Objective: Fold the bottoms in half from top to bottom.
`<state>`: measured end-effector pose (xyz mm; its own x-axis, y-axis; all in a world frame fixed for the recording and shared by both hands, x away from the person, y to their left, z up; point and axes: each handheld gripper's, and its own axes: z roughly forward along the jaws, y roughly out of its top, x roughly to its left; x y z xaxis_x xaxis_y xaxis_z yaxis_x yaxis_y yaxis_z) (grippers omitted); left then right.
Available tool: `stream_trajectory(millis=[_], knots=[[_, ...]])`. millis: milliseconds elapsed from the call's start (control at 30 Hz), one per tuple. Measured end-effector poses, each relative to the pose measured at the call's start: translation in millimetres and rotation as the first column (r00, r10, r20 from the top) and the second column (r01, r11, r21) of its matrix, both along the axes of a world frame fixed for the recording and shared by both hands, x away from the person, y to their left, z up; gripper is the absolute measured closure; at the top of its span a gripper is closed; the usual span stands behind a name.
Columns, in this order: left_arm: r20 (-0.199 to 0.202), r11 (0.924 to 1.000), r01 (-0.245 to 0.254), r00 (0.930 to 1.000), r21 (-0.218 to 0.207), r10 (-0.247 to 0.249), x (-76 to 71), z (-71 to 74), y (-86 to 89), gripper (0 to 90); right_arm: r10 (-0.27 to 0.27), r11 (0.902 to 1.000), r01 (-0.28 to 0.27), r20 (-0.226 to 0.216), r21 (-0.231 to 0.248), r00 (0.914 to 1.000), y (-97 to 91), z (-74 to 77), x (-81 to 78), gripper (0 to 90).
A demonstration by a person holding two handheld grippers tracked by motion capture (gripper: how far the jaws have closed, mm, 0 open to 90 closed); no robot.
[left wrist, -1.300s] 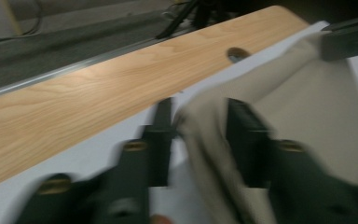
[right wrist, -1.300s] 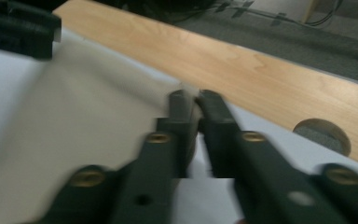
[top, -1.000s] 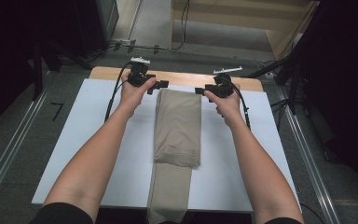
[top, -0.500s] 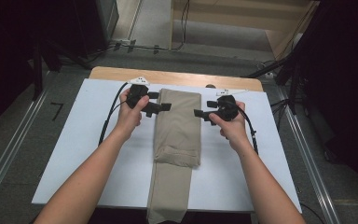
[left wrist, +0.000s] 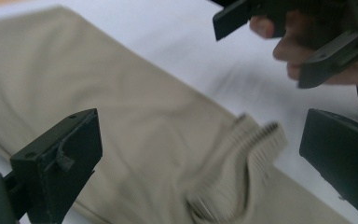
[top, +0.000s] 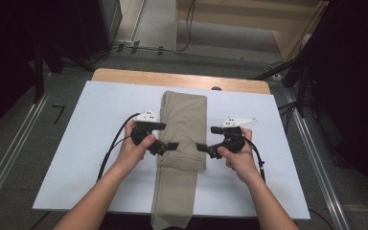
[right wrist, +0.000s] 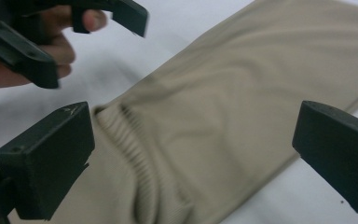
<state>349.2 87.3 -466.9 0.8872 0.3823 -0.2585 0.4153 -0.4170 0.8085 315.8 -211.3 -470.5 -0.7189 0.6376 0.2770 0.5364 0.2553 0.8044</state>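
A tan garment [top: 182,125] lies folded lengthwise down the middle of the white board [top: 100,110], its near end hanging past the board's front edge. My left gripper [top: 172,145] is at the garment's left edge, my right gripper [top: 201,147] at its right edge, tips facing each other over the cloth. Both have just been opening. In the left gripper view the left gripper [left wrist: 200,163] stands wide open above a ribbed hem [left wrist: 247,149], pinching nothing. The right gripper [right wrist: 191,154] is likewise open over the ribbed hem [right wrist: 135,144] and cloth [right wrist: 242,93].
The board rests on a wooden table [top: 124,75]. Metal rails [top: 311,148] run along the floor on both sides, with cables [top: 139,48] and dark stands beyond the far edge. Bare white board lies left and right of the garment.
Both hands have drawn back from the garment's far corners toward the person, halfway down its length. The jaws now stand wider apart.
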Motion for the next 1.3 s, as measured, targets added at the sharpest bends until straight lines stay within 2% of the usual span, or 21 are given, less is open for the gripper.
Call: stream_trajectory(millis=[100, 167, 267, 367, 433, 533, 600, 700, 767, 867, 900, 967, 1033, 1133, 1233, 1300], knots=[[-0.017, 0.9995, 0.029, 0.9994, 0.008, -0.029, -13.1, -11.1, 4.9, 0.0, 0.041, 0.9991, -0.041, -0.007, 0.008, 0.9991, 5.4, -4.8, -16.9, 0.0], [-0.011, 0.9992, 0.031, 0.9995, 0.026, -0.031, -22.2, -17.1, 8.0, 1.9, 0.032, 0.9994, -0.033, -0.032, -0.009, 0.9990, 8.4, -9.8, -26.1, 2.6], [-0.002, 0.9991, 0.023, 0.9997, 0.036, -0.023, -34.4, -24.1, 11.3, 10.0, 0.013, 0.9997, -0.015, -0.062, -0.020, 0.9980, 10.4, -22.1, -36.4, 8.3], [0.002, 0.9972, -0.003, 1.0000, 0.075, 0.003, -40.8, -26.8, 10.0, 21.5, 0.004, 0.9998, -0.005, -0.068, -0.019, 0.9977, 10.2, -36.0, -42.9, 12.9], [-0.003, 0.9972, -0.004, 1.0000, 0.075, 0.004, -44.3, -29.1, 9.0, 28.2, 0.011, 0.9995, -0.014, -0.083, -0.029, 0.9964, 11.3, -40.9, -42.9, 13.5], [0.001, 0.9941, -0.003, 1.0000, 0.108, 0.003, -49.9, -33.7, 6.8, 29.8, -0.008, 0.9986, 0.004, -0.083, -0.052, 0.9965, 12.4, -45.0, -44.7, 15.7], [0.001, 0.9937, 0.002, 1.0000, 0.112, -0.002, -51.4, -35.9, 7.5, 32.8, -0.013, 0.9979, 0.008, -0.089, -0.064, 0.9959, 13.1, -47.8, -47.5, 20.6], [-0.008, 0.9948, -0.003, 1.0000, 0.102, 0.004, -52.1, -36.5, 10.1, 39.1, -0.011, 0.9967, 0.004, -0.080, -0.081, 0.9967, 13.9, -48.1, -51.6, 28.2], [-0.011, 0.9957, 0.009, 0.9999, 0.092, -0.008, -52.5, -36.4, 11.6, 45.9, -0.032, 0.9953, 0.024, -0.078, -0.094, 0.9965, 14.6, -48.8, -52.5, 36.7], [-0.013, 0.9963, 0.015, 0.9998, 0.085, -0.014, -53.1, -36.6, 14.4, 54.3, -0.029, 0.9928, 0.022, -0.061, -0.118, 0.9977, 17.2, -49.2, -53.6, 38.3], [-0.014, 0.9964, 0.015, 0.9998, 0.084, -0.014, -53.2, -36.9, 15.0, 55.9, -0.034, 0.9918, 0.027, -0.057, -0.125, 0.9978, 17.6, -49.2, -53.9, 39.4], [-0.012, 0.9960, 0.010, 0.9999, 0.089, -0.009, -53.4, -37.5, 15.9, 56.3, -0.037, 0.9922, 0.029, -0.057, -0.121, 0.9977, 17.5, -49.6, -54.4, 48.5], [-0.015, 0.9953, 0.005, 0.9999, 0.097, -0.004, -53.3, -38.7, 15.9, 56.3, -0.022, 0.9928, 0.015, -0.051, -0.119, 0.9985, 18.2, -49.9, -55.7, 53.4], [-0.010, 0.9932, -0.003, 0.9999, 0.116, 0.005, -53.7, -39.6, 14.5, 56.9, -0.018, 0.9906, 0.014, -0.033, -0.136, 0.9993, 19.4, -50.1, -58.6, 56.2], [-0.017, 0.9942, -0.010, 0.9998, 0.107, 0.012, -53.1, -39.7, 15.0, 64.1, -0.024, 0.9893, 0.020, -0.021, -0.145, 0.9995, 19.3, -50.3, -62.4, 56.4], [-0.026, 0.9952, -0.002, 0.9997, 0.098, 0.004, -52.8, -39.6, 15.8, 71.4, -0.029, 0.9892, 0.028, -0.010, -0.144, 0.9995, 18.7, -51.0, -64.5, 59.8]])
